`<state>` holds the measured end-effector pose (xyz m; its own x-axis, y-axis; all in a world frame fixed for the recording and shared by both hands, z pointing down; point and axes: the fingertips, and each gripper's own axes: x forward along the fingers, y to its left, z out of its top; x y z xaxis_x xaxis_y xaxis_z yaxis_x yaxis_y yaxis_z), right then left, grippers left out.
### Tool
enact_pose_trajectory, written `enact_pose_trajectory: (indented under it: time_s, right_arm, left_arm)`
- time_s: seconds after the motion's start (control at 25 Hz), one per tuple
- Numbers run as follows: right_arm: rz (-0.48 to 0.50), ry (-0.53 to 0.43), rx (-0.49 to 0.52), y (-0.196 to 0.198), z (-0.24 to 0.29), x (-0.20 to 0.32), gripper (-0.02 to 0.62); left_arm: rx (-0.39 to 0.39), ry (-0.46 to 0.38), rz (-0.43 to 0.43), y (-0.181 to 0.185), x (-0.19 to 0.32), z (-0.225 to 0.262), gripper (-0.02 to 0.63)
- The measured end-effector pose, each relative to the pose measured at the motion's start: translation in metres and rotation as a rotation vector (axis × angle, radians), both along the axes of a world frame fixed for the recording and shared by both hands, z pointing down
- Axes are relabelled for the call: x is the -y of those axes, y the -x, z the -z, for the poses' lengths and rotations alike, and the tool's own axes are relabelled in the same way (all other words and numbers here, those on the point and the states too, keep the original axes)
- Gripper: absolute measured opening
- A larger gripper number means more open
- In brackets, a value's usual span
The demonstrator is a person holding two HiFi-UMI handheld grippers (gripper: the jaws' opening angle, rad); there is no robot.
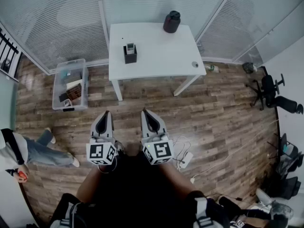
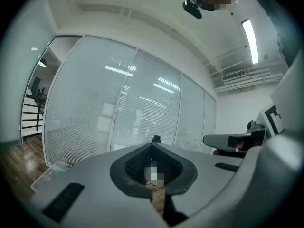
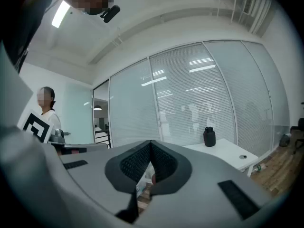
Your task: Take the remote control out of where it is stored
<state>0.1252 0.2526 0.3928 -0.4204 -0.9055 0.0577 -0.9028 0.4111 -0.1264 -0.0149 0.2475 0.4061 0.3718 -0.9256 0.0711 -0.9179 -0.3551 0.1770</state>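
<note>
The remote control [image 1: 130, 47] is a pale slim unit standing upright in a black holder [image 1: 129, 55] on the white table [image 1: 156, 56], toward its left side. Both grippers hang over the wooden floor, well short of the table, and point level toward it. My left gripper [image 1: 106, 113] has its jaws together with nothing between them, as the left gripper view also shows [image 2: 153, 146]. My right gripper [image 1: 145, 111] is shut and empty too [image 3: 151, 144]. In the right gripper view the table [image 3: 228, 152] lies ahead to the right.
A black jar [image 1: 172, 22] stands at the table's far edge and a small round object [image 1: 194, 64] near its right corner. A clear plastic bin [image 1: 70, 83] sits on the floor left of the table. A person [image 1: 21, 148] stands at the left; an office chair [image 1: 270, 87] at the right.
</note>
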Motion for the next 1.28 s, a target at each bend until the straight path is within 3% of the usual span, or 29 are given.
enact_pose_trajectory:
  time_s: [0.6,1.04,1.28]
  right_arm:
    - [0.019,-0.007,-0.004,-0.019,-0.003,0.009,0.000]
    - [0.066,-0.002,0.032,-0.045,-0.002,0.028,0.000]
    - [0.086,0.002,0.044,-0.041,-0.001,0.052,0.000]
  left_arm:
    - [-0.007,0.009,0.012,-0.024,0.009,-0.007,0.006]
    - [0.010,0.022,0.096,-0.043,0.022,-0.015,0.006]
    - [0.012,0.030,0.110,-0.043,0.042,-0.012,0.006]
